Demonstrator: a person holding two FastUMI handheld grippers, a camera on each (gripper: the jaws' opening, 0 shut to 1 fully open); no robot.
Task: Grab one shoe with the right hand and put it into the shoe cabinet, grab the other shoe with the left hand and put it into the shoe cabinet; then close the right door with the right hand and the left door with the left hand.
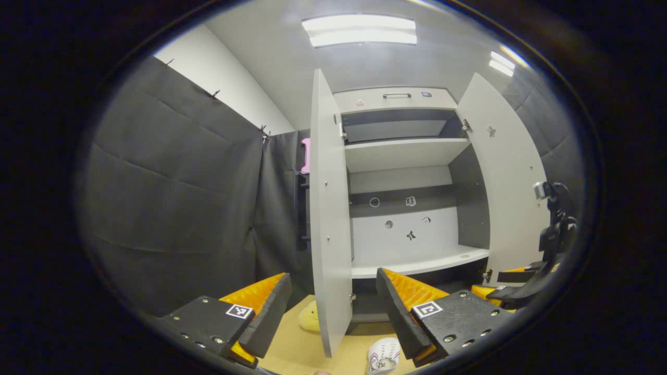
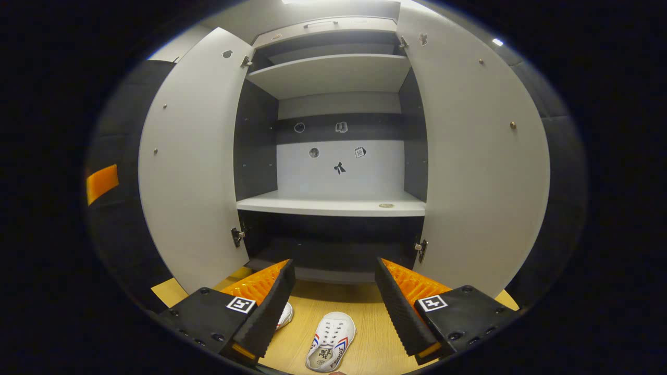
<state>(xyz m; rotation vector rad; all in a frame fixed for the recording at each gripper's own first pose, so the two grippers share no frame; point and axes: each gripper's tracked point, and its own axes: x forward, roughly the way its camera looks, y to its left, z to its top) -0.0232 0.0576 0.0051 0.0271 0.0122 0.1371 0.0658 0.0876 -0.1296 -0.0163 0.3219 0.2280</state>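
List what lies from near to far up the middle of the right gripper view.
White shoe on the wooden floor → dark bottom compartment of the shoe cabinet → white shelf → back wall stickers → upper shelf.

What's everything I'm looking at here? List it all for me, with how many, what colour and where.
shoes: two, white with red and blue stripes, on the floor before the cabinet, one partly behind the right claw's finger.
cabinet: one, pale grey with dark inner walls, shelves bare.
doors: two, pale grey, both open.
floor: one, light wood.
yellow thing: one, on the floor behind the left door; cannot tell what.
left claw: one, open, holds nothing.
right claw: one, open, above the shoes.
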